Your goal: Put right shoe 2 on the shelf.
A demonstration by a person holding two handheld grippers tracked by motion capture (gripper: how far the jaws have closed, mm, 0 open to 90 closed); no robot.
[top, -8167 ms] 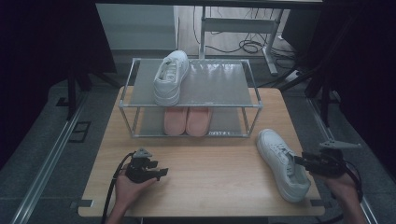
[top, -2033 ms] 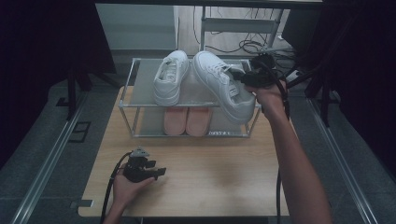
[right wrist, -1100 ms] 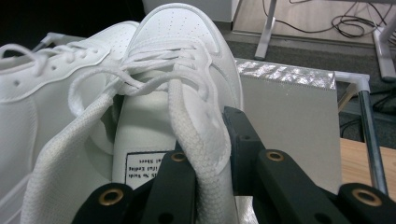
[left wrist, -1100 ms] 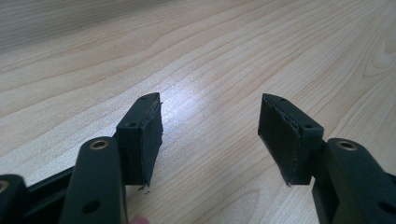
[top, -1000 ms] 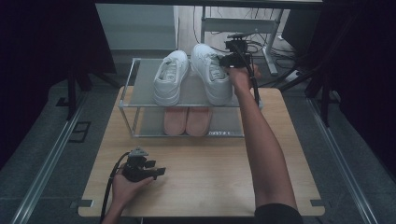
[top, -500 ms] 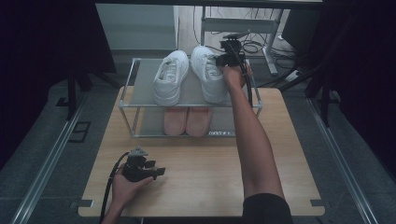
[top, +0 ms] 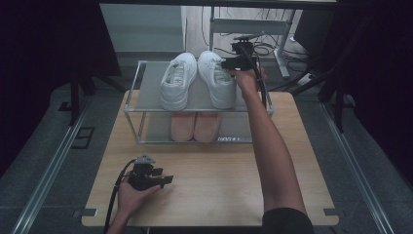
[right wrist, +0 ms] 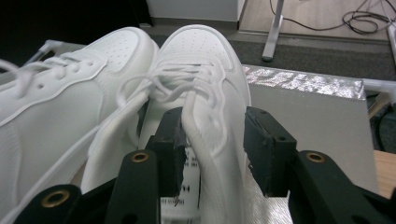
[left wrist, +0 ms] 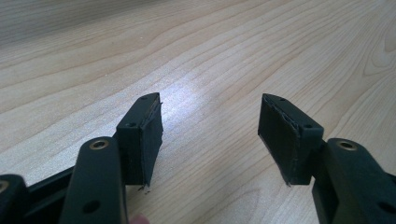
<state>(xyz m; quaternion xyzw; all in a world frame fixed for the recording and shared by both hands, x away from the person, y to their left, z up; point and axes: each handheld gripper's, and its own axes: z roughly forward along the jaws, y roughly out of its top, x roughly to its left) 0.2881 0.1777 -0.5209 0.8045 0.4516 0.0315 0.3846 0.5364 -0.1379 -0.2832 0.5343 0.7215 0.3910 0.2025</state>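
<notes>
We see the right hand-held gripper (right wrist: pixel 212 149) with its jaws just opened around the side wall of the white lace-up leather sneaker (top: pixel 217 78), which stands on top of the metal two-tier shoe rack (top: pixel 253 105) beside its twin white sneaker (top: pixel 178 80). Our left hand-held gripper (left wrist: pixel 210 135) rests wide apart over the wooden counter (top: pixel 219 185), well in front of the rack, holding nothing.

The table (left wrist: pixel 224 42) is pale wood with wavy grain lines and a soft shine. The white shoe (right wrist: pixel 210 93) looks like smooth leather with tiny holes on the toe and cloth laces. The rack (top: pixel 146 92) has shiny metal bars. Its shelf (right wrist: pixel 317 112) is grey and matt.
</notes>
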